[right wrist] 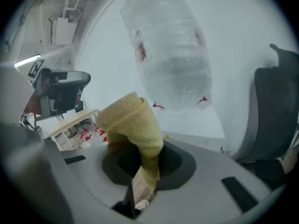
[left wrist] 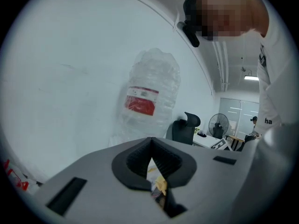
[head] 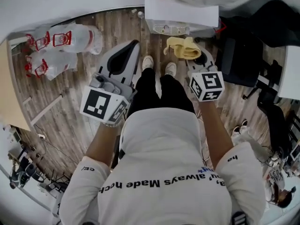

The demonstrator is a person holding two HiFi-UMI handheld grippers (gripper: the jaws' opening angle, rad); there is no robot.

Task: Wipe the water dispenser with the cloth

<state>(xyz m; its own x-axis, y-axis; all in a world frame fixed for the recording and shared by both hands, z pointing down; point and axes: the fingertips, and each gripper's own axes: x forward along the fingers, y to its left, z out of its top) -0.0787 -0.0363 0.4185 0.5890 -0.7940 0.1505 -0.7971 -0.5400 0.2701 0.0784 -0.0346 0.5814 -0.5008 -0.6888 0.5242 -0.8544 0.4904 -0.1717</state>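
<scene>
Wood-plank floor (head: 70, 125) under a standing person, white wall behind. Item 1, water dispenser (head: 180, 13): white cabinet straight ahead of the feet, slotted drip tray (head: 171, 29) facing the person, clear inverted bottle (right wrist: 170, 50) with a red label on top. Item 2, cloth (head: 183, 48): yellow, rolled into a thick fold and held in the air just in front of the drip tray, not touching the cabinet in any view. Its long axis runs crosswise in the head view, pinched end at the right and free rolled end pointing left. In the right gripper view it rises from the pinch and tips up and to the left, toward the bottle. Item 3, right tongs (right wrist: 140, 181): pressed onto the cloth's lower end, which leaves most of the fold free, probably as the wiping face. Item 4, left tongs (left wrist: 152, 148): pressed together with nothing between them, raised beside the right pair and aimed at the bottle, apparently idle. Item 5, wrapped spare bottles (head: 61, 48): lying on the floor at left. Item 6, black office chair (head: 241, 55): right of the dispenser. Wiping appears not yet begun.
</scene>
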